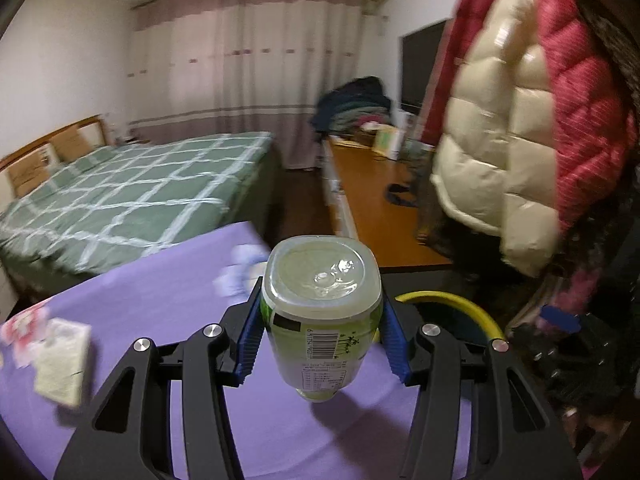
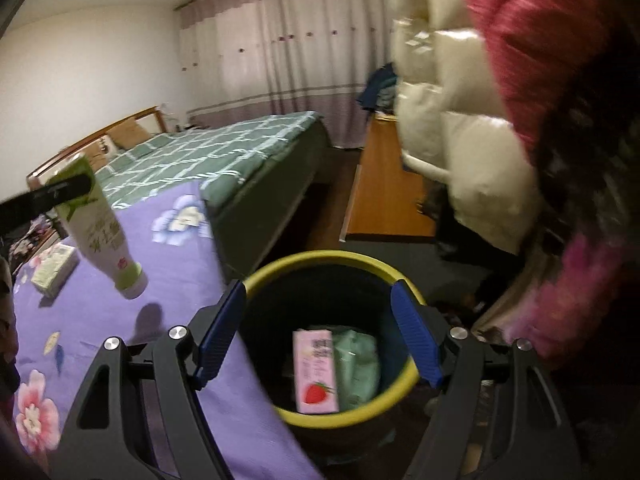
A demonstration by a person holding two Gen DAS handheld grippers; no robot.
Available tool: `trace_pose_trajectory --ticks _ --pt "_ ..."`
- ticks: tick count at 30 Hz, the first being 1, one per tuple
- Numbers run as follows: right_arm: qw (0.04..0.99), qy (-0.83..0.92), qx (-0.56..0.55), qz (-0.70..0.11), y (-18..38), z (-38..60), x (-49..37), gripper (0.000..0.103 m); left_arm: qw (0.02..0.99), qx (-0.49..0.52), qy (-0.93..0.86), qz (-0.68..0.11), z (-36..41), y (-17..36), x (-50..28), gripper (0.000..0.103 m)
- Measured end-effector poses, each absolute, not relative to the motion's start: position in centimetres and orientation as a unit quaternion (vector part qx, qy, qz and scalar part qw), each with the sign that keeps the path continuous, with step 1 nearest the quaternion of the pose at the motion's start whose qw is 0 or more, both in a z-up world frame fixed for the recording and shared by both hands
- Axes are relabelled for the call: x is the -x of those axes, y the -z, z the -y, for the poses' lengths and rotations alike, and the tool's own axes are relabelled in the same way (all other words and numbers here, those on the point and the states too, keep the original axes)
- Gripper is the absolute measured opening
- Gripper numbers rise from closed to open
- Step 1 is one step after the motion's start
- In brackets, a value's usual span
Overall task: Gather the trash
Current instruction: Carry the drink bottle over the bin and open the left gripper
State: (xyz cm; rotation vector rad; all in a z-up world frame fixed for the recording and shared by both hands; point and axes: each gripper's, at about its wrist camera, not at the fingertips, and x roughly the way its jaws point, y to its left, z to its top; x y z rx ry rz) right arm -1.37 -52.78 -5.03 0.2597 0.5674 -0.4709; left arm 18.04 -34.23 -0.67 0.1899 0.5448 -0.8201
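My left gripper (image 1: 318,336) is shut on a pale green plastic bottle (image 1: 320,312), held cap-down with its base toward the camera, above the purple floral cloth (image 1: 160,312). The same bottle (image 2: 100,228) hangs at the left of the right wrist view. My right gripper (image 2: 318,332) stands open, nothing between its fingers, directly above a yellow-rimmed bin (image 2: 404,384). Inside the bin lie a pink strawberry carton (image 2: 316,372) and a green wrapper (image 2: 358,360). In the left wrist view only an arc of the bin's rim (image 1: 460,304) shows, right of the bottle.
A small pale carton (image 1: 62,364) lies on the cloth at the left, also seen as a box (image 2: 54,268). A green checked bed (image 1: 132,192) stands behind. A wooden desk (image 1: 376,208) and hanging puffy coats (image 1: 520,120) crowd the right side.
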Motion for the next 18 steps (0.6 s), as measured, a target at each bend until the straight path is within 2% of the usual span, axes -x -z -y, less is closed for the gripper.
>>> trace_pose_trajectory --ticks 11,14,18 --pt "0.908 0.271 -0.167 -0.273 6.2 56.9 4.9 0.071 0.831 -0.128 0.465 -0.277 46.3 3.4 -14.2 0.052" --pt "0.907 0.272 -0.169 -0.274 6.3 56.8 4.7 0.071 0.836 -0.133 0.448 -0.288 47.0 4.8 -14.2 0.079" --pt "0.906 0.267 -0.169 -0.281 6.4 56.5 4.0 0.071 0.844 -0.125 0.434 -0.29 44.1 4.8 -14.9 0.08"
